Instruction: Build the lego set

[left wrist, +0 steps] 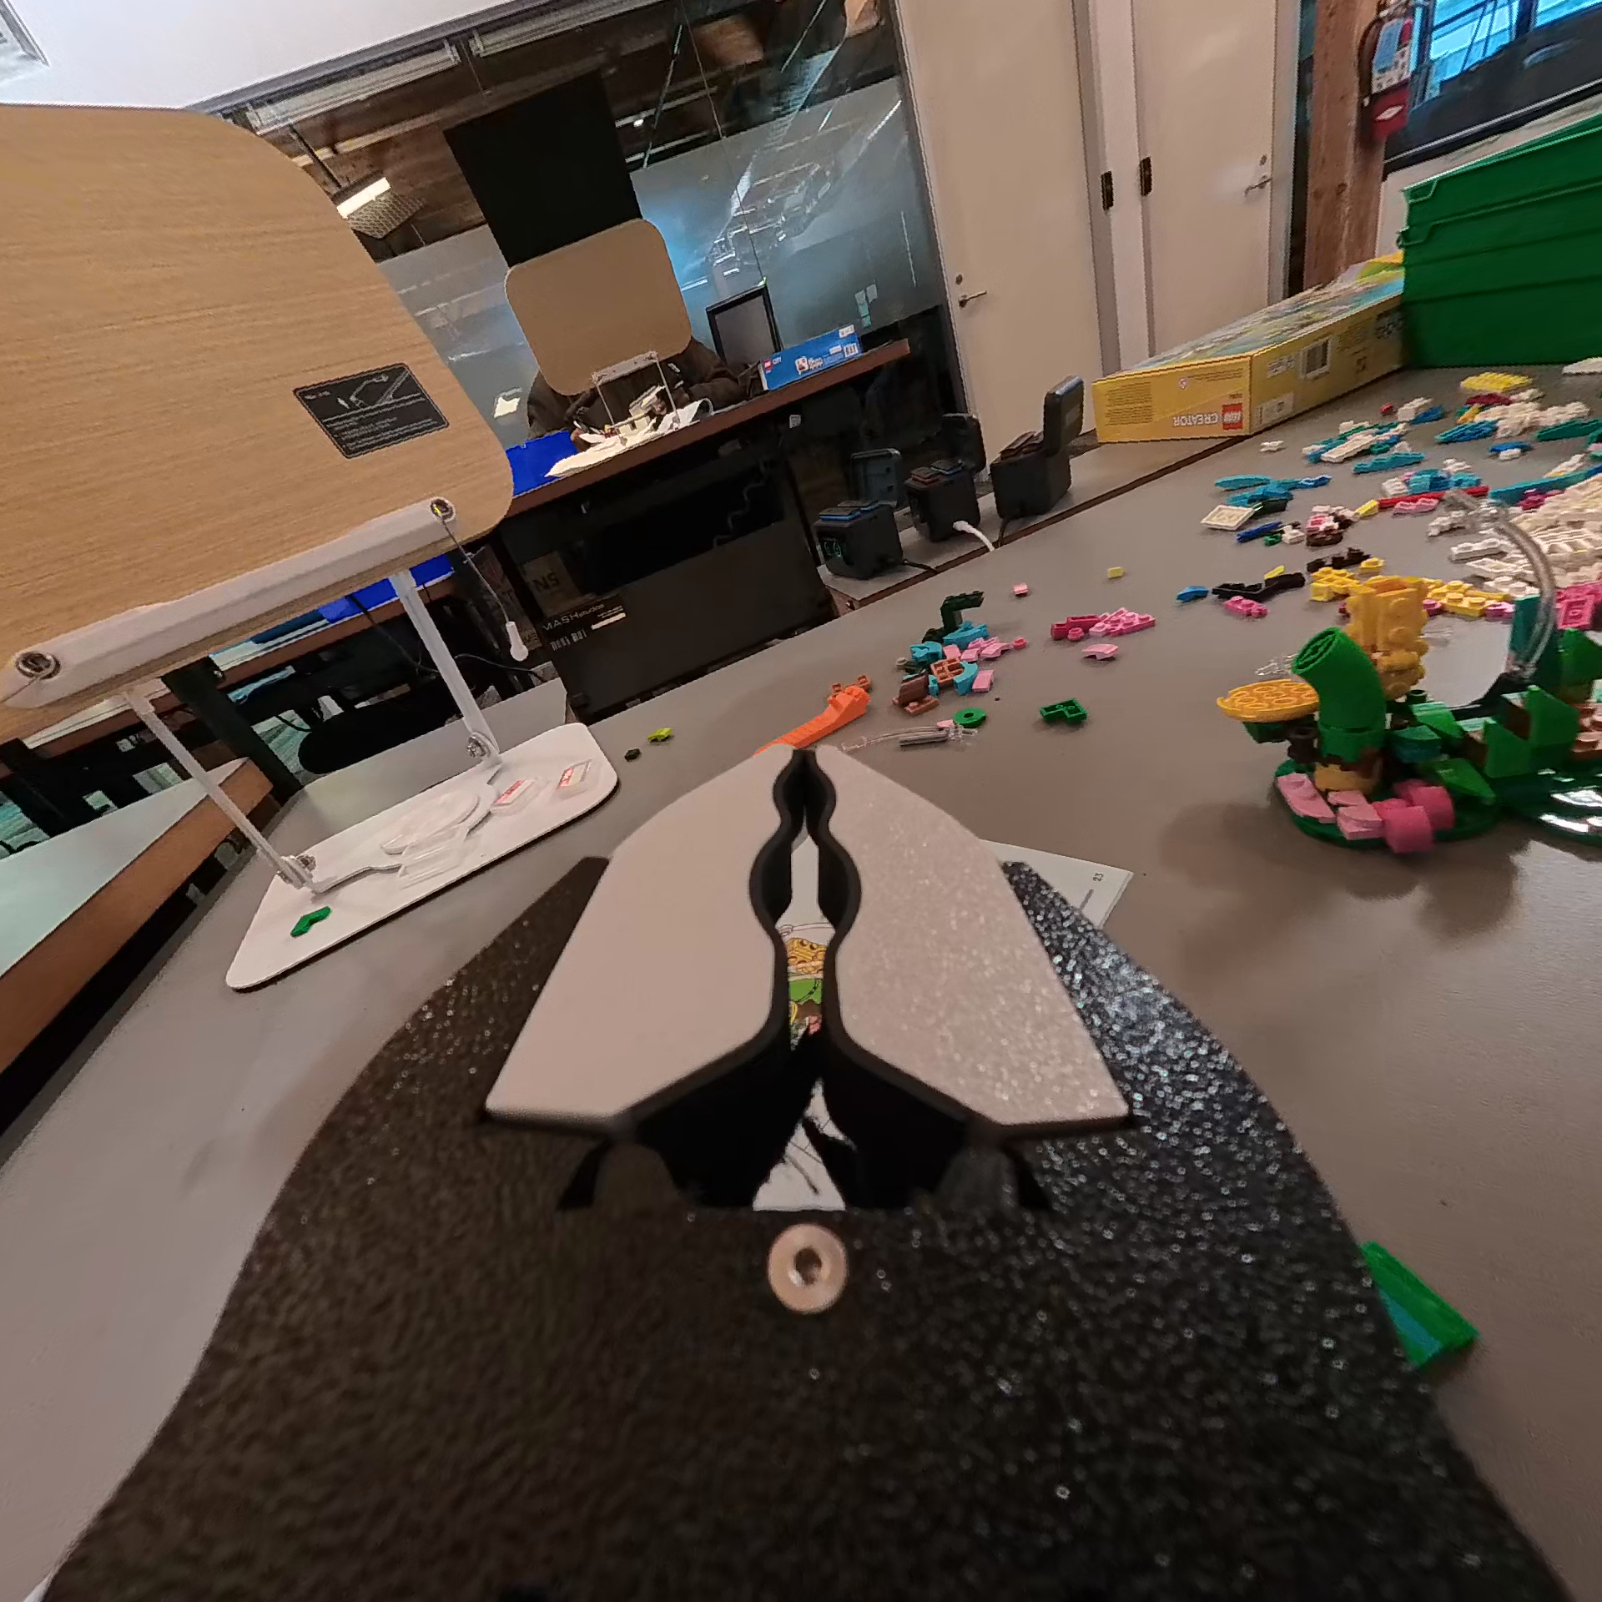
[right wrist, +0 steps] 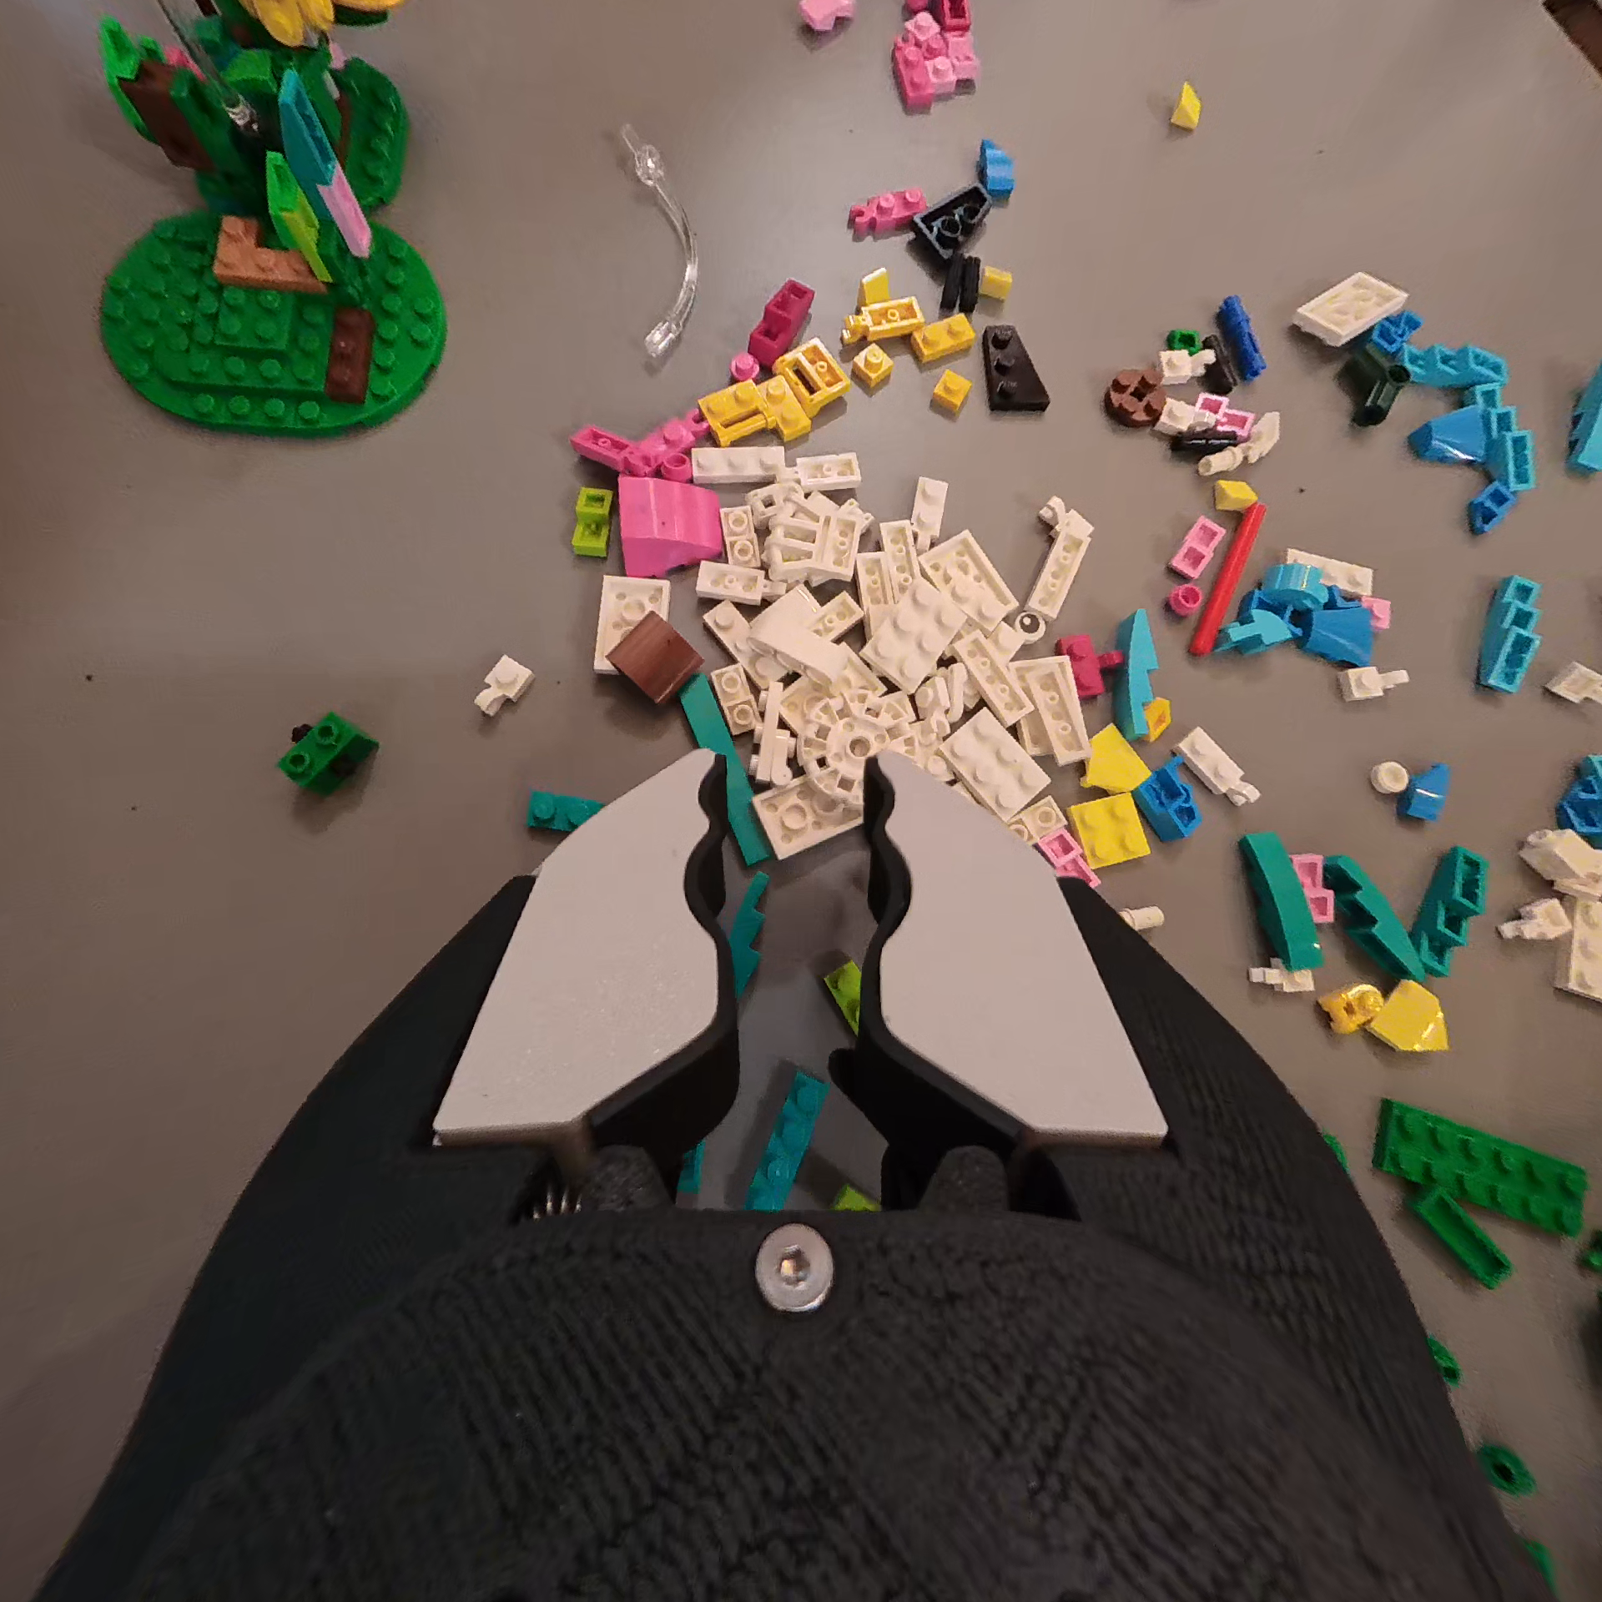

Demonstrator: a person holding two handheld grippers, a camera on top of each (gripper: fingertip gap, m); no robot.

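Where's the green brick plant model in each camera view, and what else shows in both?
Left wrist view: green plant model at the right edge, mid-height.
Right wrist view: same model in the top left corner.
Shared landmark: the white brick pile on the grey table.

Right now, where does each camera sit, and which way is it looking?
Left wrist view: low over the grey table, facing along it into the room; own left gripper, fingers together.
Right wrist view: above, looking down at white bricks; own right gripper, fingers apart.
Shared: table, green brick model.
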